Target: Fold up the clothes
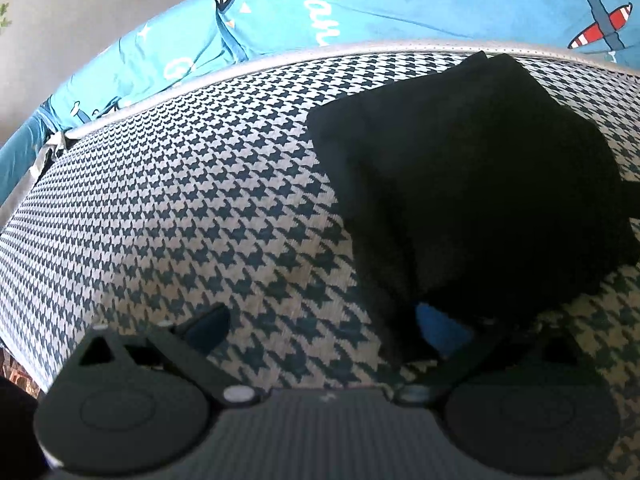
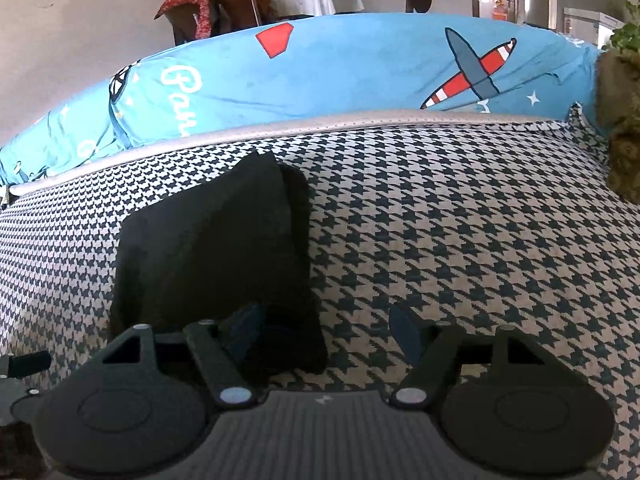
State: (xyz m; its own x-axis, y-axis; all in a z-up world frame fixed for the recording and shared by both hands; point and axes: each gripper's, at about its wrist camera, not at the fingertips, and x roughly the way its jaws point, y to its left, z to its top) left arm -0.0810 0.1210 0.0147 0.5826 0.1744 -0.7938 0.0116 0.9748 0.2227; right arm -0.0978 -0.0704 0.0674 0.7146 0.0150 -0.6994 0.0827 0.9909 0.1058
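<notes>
My left gripper wide, right gripper wide, folded black garment centre-right of frame on houndstooth cover.

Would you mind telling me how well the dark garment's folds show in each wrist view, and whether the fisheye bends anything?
Left wrist view: the black garment is underexposed, its folds barely readable. Right wrist view: it shows faint layering at its right edge. Both views: the grey piping curves strongly from distortion, and the houndstooth cover stays fairly sharp.
</notes>
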